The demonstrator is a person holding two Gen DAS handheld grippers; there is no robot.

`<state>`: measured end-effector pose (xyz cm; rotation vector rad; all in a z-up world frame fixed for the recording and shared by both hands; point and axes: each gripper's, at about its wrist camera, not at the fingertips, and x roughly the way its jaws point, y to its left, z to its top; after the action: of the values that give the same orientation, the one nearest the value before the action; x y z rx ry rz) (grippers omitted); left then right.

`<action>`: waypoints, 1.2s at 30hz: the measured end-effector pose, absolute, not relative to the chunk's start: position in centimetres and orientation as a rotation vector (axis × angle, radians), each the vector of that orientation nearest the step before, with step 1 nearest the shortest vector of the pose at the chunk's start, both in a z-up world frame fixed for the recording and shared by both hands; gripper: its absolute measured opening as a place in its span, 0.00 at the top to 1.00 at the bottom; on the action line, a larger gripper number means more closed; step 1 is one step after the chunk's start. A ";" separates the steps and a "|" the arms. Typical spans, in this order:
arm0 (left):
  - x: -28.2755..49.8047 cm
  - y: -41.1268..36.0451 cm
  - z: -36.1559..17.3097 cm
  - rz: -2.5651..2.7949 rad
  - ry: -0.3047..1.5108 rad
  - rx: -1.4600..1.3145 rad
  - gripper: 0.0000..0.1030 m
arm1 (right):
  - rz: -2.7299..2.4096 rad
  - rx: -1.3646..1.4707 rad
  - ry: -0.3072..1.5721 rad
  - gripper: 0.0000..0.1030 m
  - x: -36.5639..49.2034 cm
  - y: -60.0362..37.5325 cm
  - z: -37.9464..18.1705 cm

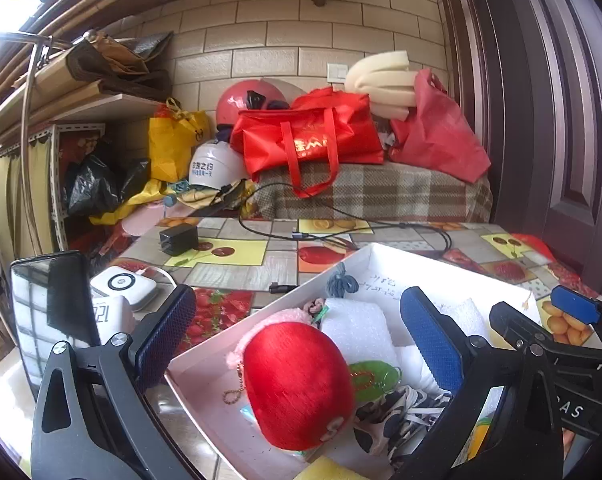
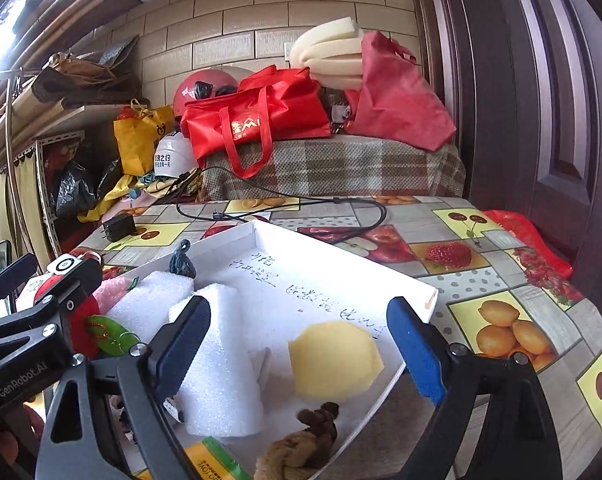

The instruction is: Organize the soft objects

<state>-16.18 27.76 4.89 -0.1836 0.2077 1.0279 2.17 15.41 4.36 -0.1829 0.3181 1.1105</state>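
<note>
A white cardboard tray [image 1: 385,254] [image 2: 341,256] lies on the fruit-pattern tablecloth and holds soft objects. In the left wrist view a red plush ball [image 1: 297,384] with a pink rim and bead chain lies between the jaws of my open left gripper [image 1: 297,338], beside white foam blocks [image 1: 357,332] and a patterned cloth [image 1: 385,420]. In the right wrist view my open right gripper [image 2: 301,350] hovers over a yellow sponge [image 2: 335,360], with a white foam block [image 2: 217,364] against the left finger and a brown knotted cloth [image 2: 301,444] near the tray's front. Neither gripper holds anything.
A black charger [image 1: 179,239] and cable [image 2: 301,204] lie on the table behind the tray. A phone [image 1: 49,312] and white devices [image 1: 123,286] sit left. Red bags [image 1: 313,136], helmets, foam rolls [image 2: 333,56] and a plaid cover stand behind. A dark door [image 2: 541,100] is on the right.
</note>
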 end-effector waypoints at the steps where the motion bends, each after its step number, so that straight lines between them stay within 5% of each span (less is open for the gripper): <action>1: -16.3 27.7 4.8 1.027 0.211 -0.192 0.00 | 1.113 -0.181 0.304 0.11 2.0 15.2 4.4; 3: -16.5 27.7 4.8 1.019 0.220 -0.206 0.00 | 1.112 -0.182 0.293 0.00 1.8 15.0 4.5; 36: -20.6 15.5 4.1 0.962 0.312 -0.173 0.00 | 1.083 -0.177 0.330 0.00 -0.7 4.2 3.6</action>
<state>-20.62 15.47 4.13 -0.1735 0.3120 0.9625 -0.67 4.19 3.62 -0.1766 0.3299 1.0832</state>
